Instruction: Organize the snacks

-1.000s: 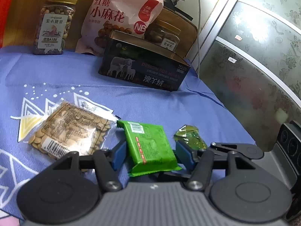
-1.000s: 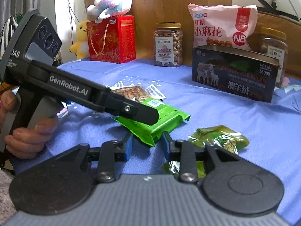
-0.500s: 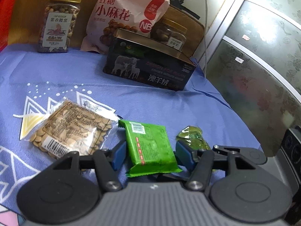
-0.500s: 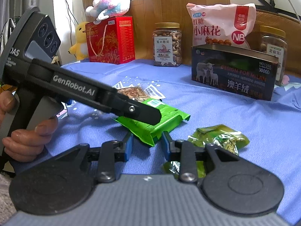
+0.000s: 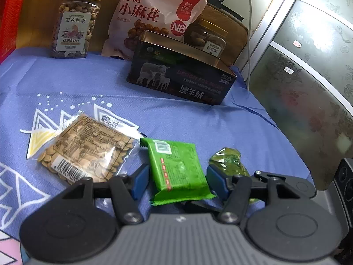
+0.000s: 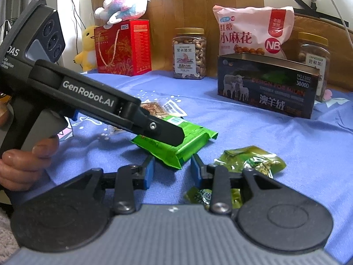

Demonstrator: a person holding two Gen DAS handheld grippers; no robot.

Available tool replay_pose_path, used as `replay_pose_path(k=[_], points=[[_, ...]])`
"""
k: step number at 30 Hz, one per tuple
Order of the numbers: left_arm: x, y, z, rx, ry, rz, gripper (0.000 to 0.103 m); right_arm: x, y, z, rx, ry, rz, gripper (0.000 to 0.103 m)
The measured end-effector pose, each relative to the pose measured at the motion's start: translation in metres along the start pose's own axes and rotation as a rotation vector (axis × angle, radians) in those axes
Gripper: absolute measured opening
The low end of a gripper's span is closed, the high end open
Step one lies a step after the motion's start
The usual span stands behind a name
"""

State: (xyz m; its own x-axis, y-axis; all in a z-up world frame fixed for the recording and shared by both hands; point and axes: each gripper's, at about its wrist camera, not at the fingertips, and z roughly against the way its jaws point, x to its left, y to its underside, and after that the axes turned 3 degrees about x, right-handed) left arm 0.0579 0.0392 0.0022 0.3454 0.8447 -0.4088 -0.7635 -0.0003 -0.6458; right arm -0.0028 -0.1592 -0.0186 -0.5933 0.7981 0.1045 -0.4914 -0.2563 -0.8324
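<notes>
A green snack packet [image 5: 176, 170] sits between the blue pads of my left gripper [image 5: 176, 174], which is shut on its sides. In the right wrist view the packet [image 6: 187, 137] is tilted, near end just off the blue cloth, behind the left gripper's finger [image 6: 163, 132]. My right gripper [image 6: 173, 172] has the packet's near corner between its jaws; they are opening and the pads stand slightly off it. A clear bag of flat beans [image 5: 88, 154] lies to the left. A small green candy pouch [image 6: 249, 161] lies to the right.
At the back stand an open dark tin box [image 6: 264, 88], a pink snack bag [image 6: 249, 33], two nut jars [image 6: 189, 53] [image 6: 313, 53] and a red gift box [image 6: 123, 48] with plush toys. A hand [image 6: 22, 161] holds the left gripper. The table edge [image 5: 286, 145] drops off at right.
The right gripper's jaws have spread slightly around the packet's corner. The left wrist view has tipped a little; the green packet stays between the left pads.
</notes>
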Motion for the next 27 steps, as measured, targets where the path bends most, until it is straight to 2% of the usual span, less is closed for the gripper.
replay_pose_path(k=[24, 26, 27], points=[[0.0008, 0.0059, 0.0029, -0.021, 0.016, -0.034, 0.059, -0.0001, 0.0001, 0.0001, -0.003, 0.005, -0.001, 0.04], [0.0015, 0.0059, 0.003, -0.022, 0.02, -0.031, 0.059, -0.0008, 0.0002, 0.0, -0.004, 0.002, -0.006, 0.043], [0.0019, 0.006, 0.0031, -0.023, 0.023, -0.031, 0.059, -0.0011, 0.0002, 0.0001, -0.005, 0.001, -0.008, 0.048]])
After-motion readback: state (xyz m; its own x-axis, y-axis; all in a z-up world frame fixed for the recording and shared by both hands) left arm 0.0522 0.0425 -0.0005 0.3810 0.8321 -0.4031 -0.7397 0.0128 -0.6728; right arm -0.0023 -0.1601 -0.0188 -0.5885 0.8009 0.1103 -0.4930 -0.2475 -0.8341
